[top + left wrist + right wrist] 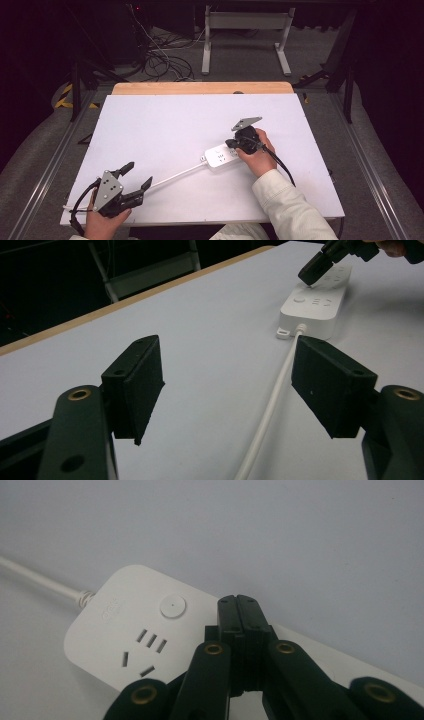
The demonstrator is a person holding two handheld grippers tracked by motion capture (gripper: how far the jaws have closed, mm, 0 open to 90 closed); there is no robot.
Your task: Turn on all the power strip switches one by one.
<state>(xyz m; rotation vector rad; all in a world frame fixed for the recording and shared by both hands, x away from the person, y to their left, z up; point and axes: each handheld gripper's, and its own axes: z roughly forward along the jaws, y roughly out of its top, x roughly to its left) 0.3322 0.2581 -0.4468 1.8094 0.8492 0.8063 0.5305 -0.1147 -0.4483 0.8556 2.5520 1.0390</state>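
white matte tabletop [175, 130] with a wooden far edge. white rectangular plastic power strip [220, 156] lies right of centre, its white cord [175, 175] running toward the near-left corner. right gripper [235, 143] has jaws pressed together, holding nothing, tips over the strip top just beside its round button [173, 605]. left gripper [137, 175] sits at the near-left, jaws wide apart and empty, cord passing between them.

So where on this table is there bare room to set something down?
The table's far half, beyond the power strip, is bare, as is the patch left of the cord. It is crowded at the strip under the right gripper and near the left gripper.
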